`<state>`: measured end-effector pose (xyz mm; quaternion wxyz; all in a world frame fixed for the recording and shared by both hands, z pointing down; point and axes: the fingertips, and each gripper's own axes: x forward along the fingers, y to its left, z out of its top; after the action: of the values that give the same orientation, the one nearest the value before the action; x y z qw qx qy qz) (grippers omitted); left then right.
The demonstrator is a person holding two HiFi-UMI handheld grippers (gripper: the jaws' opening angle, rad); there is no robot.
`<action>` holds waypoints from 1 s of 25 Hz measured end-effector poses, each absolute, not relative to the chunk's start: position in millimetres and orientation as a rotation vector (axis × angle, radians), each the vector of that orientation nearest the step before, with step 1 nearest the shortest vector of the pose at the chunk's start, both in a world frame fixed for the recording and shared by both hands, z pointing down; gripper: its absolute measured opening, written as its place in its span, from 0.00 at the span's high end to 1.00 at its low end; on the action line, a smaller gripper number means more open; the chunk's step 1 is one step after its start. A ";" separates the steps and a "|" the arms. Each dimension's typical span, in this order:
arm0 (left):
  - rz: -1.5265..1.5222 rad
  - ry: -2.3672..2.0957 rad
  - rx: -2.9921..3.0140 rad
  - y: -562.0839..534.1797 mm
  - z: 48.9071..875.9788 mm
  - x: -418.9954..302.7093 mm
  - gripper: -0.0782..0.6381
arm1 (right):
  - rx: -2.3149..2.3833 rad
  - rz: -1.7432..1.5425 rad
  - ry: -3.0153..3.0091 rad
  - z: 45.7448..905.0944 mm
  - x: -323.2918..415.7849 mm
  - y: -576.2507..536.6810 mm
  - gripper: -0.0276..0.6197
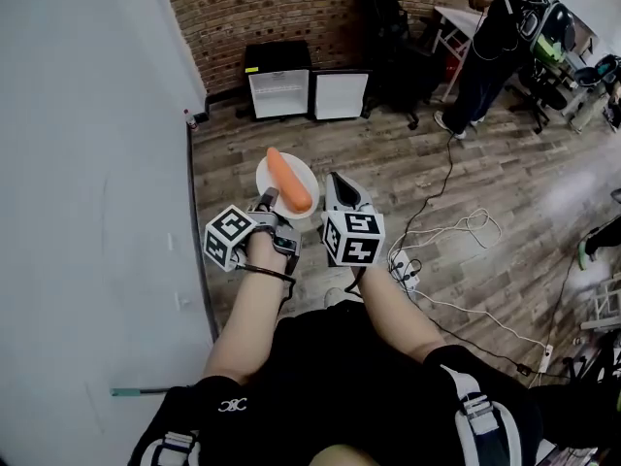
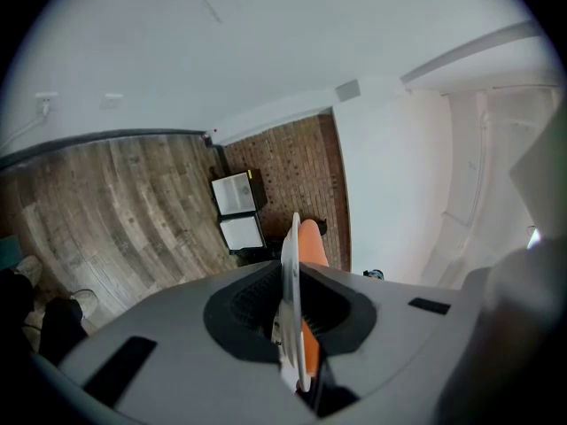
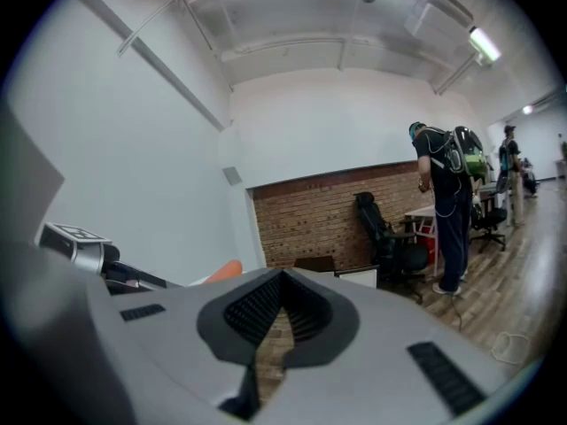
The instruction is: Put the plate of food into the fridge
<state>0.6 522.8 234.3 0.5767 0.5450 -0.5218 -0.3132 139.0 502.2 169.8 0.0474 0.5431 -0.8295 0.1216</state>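
left gripper (image 2: 294, 330): jaws clamped on the near rim of the plate (image 2: 293, 264), which runs edge-on between the pads in the left gripper view
right gripper (image 3: 282, 282): jaws pressed together, nothing between them; in the head view it sits just right of the plate, and contact with the rim can't be told
hands: each gripper is held by a bare forearm, side by side in front of the torso
plate: white and round, up in the air over the wood floor (image 1: 466, 173), roughly level in the head view
carrot (image 1: 289, 180): orange, lies lengthwise on the plate with its far end toward the fridge (image 1: 278, 81); in the left gripper view it shows on the right side of the plate edge
fridge: small and black, against the brick wall (image 1: 281, 8), straight ahead and well apart from the plate; white interior showing
fridge door (image 1: 340, 95): swung open, standing at the fridge's right
white wall (image 1: 87, 163): runs along the left side
cables (image 1: 441, 236): white, loose on the floor right of the right gripper, with a power strip (image 1: 403, 270) near them
office chair (image 1: 393, 27): black, by the brick wall right of the fridge
person (image 1: 495, 47): standing at far right beside a white table (image 1: 456, 19)
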 end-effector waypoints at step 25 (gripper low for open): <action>-0.763 -1.269 1.214 372.5 247.6 42.5 0.85 | 1.523 0.458 -2.571 189.1 181.3 344.0 0.94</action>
<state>42.5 372.5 247.6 0.5756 0.5186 -0.5419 -0.3258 181.3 344.0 189.1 0.0592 0.5030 -0.8489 0.1514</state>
